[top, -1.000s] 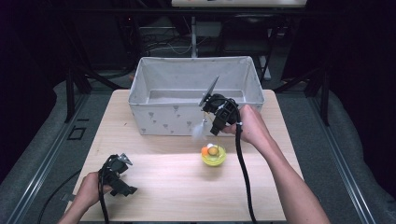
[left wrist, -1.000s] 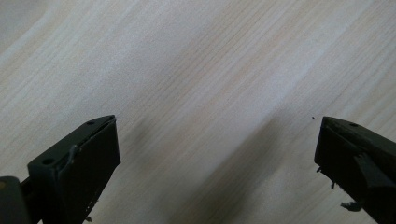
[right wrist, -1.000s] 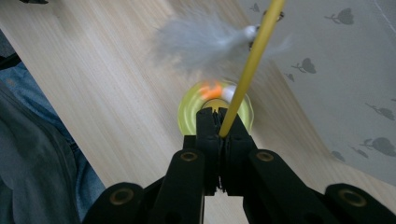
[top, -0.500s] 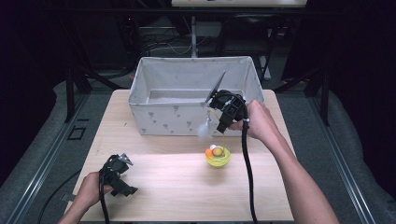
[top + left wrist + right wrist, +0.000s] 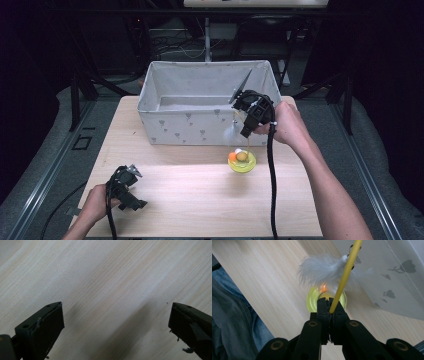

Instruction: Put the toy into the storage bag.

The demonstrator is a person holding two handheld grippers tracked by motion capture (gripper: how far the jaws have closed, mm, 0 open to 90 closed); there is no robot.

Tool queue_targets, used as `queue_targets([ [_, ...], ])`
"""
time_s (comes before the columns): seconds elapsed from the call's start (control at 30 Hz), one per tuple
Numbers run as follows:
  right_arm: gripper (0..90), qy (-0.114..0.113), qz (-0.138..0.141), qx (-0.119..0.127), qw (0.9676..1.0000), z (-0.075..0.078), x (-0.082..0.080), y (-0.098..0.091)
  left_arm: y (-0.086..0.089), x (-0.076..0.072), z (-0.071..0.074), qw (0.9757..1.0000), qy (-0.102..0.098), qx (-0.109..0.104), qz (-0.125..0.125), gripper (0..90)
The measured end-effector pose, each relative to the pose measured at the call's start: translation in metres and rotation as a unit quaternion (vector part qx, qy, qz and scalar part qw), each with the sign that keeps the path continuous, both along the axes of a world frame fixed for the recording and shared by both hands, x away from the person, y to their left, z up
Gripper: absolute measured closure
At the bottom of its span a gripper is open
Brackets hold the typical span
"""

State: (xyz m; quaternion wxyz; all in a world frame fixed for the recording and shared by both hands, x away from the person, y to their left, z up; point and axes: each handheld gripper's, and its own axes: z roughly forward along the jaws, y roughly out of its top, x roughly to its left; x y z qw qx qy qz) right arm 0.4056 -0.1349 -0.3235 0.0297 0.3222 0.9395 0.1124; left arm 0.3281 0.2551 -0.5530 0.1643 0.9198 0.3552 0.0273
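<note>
Now the right tool (image 5: 246,131), clamped on a yellow stick (image 5: 344,275) with a white feather (image 5: 322,268), has risen from the yellow dish (image 5: 242,162) toward the fabric bin (image 5: 200,127), likely its destination. The left tool (image 5: 131,192) rests on the tabletop (image 5: 190,200), jaws apart.

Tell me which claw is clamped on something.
The right claw: its jaws are shut on the thin yellow stick bearing a white feather. The left claw gapes open above bare wood.
</note>
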Motion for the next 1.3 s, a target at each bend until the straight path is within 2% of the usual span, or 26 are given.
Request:
queue_targets([
  [0.13, 88.1, 0.003, -0.004, 0.0, 1.0, 0.004, 0.001, -0.003, 0.0, 0.0, 0.0, 1.0, 0.0, 0.002, -0.002, 0.1],
  [0.23, 88.1, 0.007, -0.002, -0.01, 0.9999, 0.008, 0.002, -0.005, 0.0, 0.0, 0.0, 1.0, 0.0, 0.001, -0.002, 0.2],
  [0.37, 88.1, 0.002, -0.004, -0.005, 1.0, 0.013, 0.002, -0.006, -0.001, 0.0, -0.001, 1.0, 0.002, 0.003, -0.002, 0.1],
  [0.4, 88.1, 0.002, -0.002, -0.01, 0.9999, 0.016, 0.002, -0.007, -0.001, 0.0, -0.001, 1.0, 0.002, 0.003, -0.002, 0.1],
  [0.43, 88.1, -0.002, -0.005, -0.002, 1.0, 0.017, 0.002, -0.008, -0.001, 0.0, -0.001, 1.0, 0.001, 0.003, -0.003, 0.1],
  [1.03, 88.1, -0.011, -0.009, -0.013, 0.9998, 0.038, 0.001, -0.02, -0.002, 0.0, -0.001, 1.0, 0.003, 0.002, -0.002, 0.1],
  [1.3, 88.1, -0.022, -0.016, -0.008, 0.9996, 0.051, 0.003, -0.026, -0.002, 0.0, -0.001, 1.0, 0.004, 0.001, -0.002, 0.1],
])
